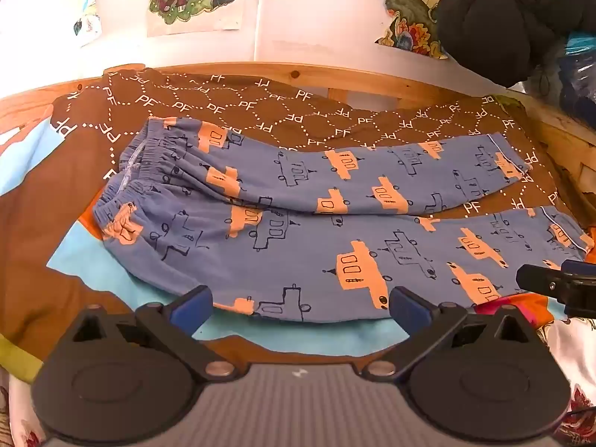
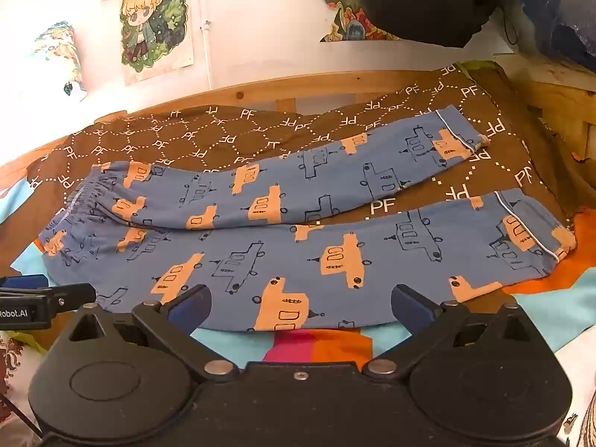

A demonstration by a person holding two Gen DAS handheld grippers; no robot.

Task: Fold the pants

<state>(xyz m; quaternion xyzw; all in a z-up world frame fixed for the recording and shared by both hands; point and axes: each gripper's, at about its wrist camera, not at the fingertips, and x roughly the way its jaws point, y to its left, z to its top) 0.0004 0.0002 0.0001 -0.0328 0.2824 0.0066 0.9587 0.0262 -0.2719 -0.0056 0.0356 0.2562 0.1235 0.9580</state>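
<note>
The pants (image 1: 298,231), blue with an orange and outlined vehicle print, lie spread flat on a brown blanket (image 1: 260,111) lettered "PF", waistband to the left and both cuffs to the right. The two legs run side by side, touching near the crotch and parting toward the cuffs, where a wedge of the blanket shows between them; the near leg's lower edge overhangs a multicoloured sheet (image 2: 320,346) of light blue, orange and pink. The left gripper (image 1: 300,303) sits at the near edge of the near leg, fingers spread wide, holding nothing. The right gripper (image 2: 300,303) stands likewise at the same edge, further toward the cuffs, fingers wide apart and empty; whether any fingertip touches the cloth cannot be told. A wooden bed frame (image 1: 372,82) borders the blanket at the far side. Behind it, illustrated posters (image 2: 156,22) hang on a pale wall, and a dark bundle (image 1: 495,26) sits at upper right.
</note>
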